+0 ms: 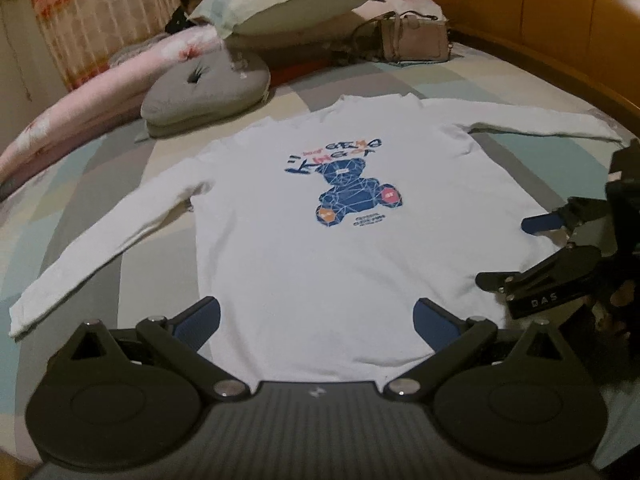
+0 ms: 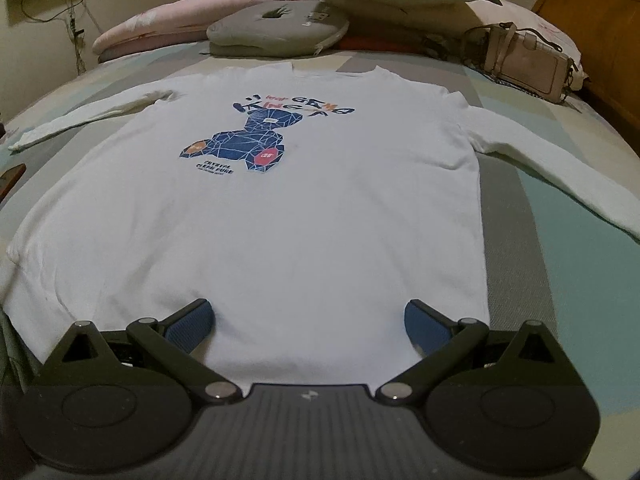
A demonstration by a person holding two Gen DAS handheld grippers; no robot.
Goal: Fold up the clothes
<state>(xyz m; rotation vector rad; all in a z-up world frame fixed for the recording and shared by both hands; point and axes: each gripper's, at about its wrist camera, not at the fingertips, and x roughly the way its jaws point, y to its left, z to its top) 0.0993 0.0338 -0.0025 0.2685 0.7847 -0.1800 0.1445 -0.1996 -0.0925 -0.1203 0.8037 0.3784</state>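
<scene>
Your left gripper [image 1: 316, 324] has its two blue-padded fingers [image 1: 202, 320] spread wide apart, nothing between them, poised at the bottom hem of the white long-sleeved shirt with a blue geometric bear print [image 1: 320, 216]. Your right gripper [image 2: 308, 324] stands the same way: its blue pads [image 2: 424, 326] are set well apart and empty at the hem, nearer the shirt's right edge. In the left wrist view the right gripper also shows at the right side, over the shirt's edge, with its fingers parted. The shirt lies flat and face up on the bed with a pastel patchwork sheet of grey, mint and cream blocks [image 2: 568, 240], hem toward you and collar away, both sleeves stretched out to the sides and angling down toward you. Beyond the collar sits a grey tufted round cushion [image 1: 208, 88], with a pale cream and green pillow [image 1: 280, 4] propped behind it and a rolled pink floral quilt [image 1: 80, 112] running along the left. A beige leather handbag with a chain strap [image 2: 528, 64] rests near the orange-brown wooden headboard [image 1: 540, 20]. A person [image 1: 192, 0] is partly hidden behind the pillow, in front of a red-patterned curtain [image 1: 92, 12].
</scene>
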